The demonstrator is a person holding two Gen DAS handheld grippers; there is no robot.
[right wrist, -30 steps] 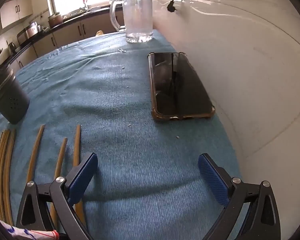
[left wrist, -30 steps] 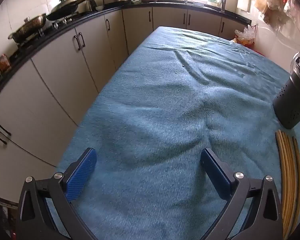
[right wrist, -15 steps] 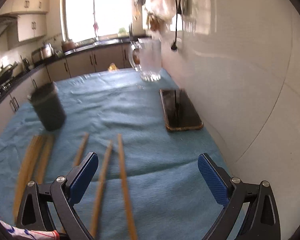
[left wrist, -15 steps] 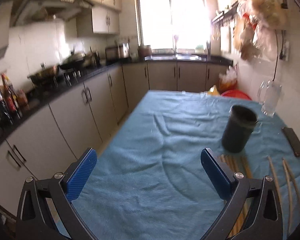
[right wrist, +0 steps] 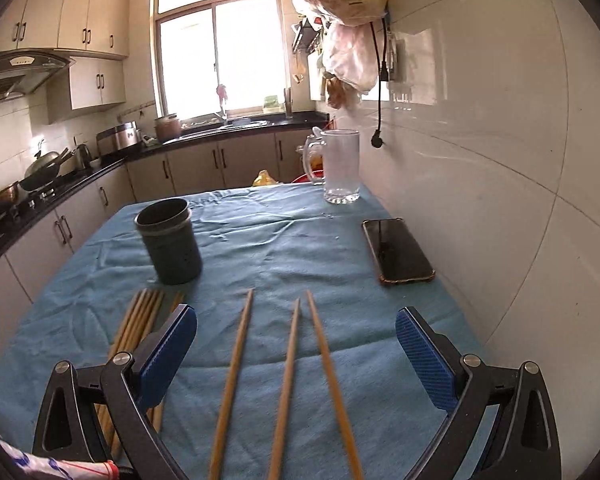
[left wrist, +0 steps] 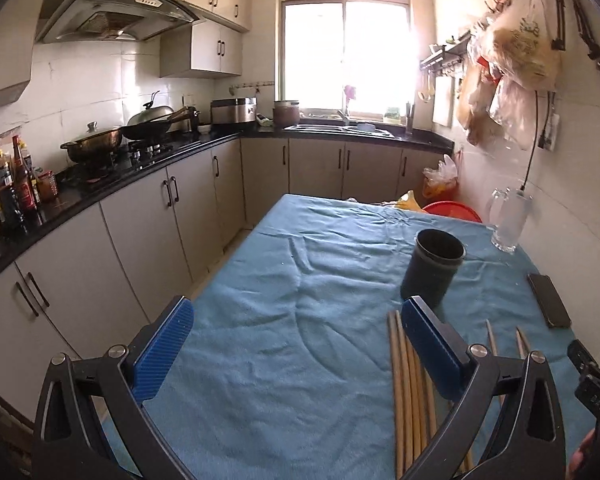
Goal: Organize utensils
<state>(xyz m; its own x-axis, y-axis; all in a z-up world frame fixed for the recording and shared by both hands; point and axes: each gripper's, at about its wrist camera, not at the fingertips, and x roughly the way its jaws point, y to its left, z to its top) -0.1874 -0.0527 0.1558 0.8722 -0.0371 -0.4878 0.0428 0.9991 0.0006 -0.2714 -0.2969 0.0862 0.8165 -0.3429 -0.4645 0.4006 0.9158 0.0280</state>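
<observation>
- Both views have tilted up since a second ago, from cloth close-ups to the whole kitchen.
- Left gripper (left wrist: 298, 348) and right gripper (right wrist: 296, 344) hover spread wide, ribbed blue pads grasping nothing.
- Three slim wooden chopsticks (right wrist: 288, 376) lie loose on the wrinkled blue tablecloth (right wrist: 268, 248); a bundle (left wrist: 410, 392) lies left.
- Beyond stands the dark cylindrical holder (right wrist: 169, 240).
- Farther: glossy phone (right wrist: 398, 250), glass mug (right wrist: 340, 166).

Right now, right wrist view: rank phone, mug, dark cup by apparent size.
1. Dark cup: looks largest.
2. Phone: close behind; it lies flat and foreshortened, so its order against the cup is unsure.
3. Mug: smallest in frame, but farthest from the camera, so it may really be taller than the cup.
</observation>
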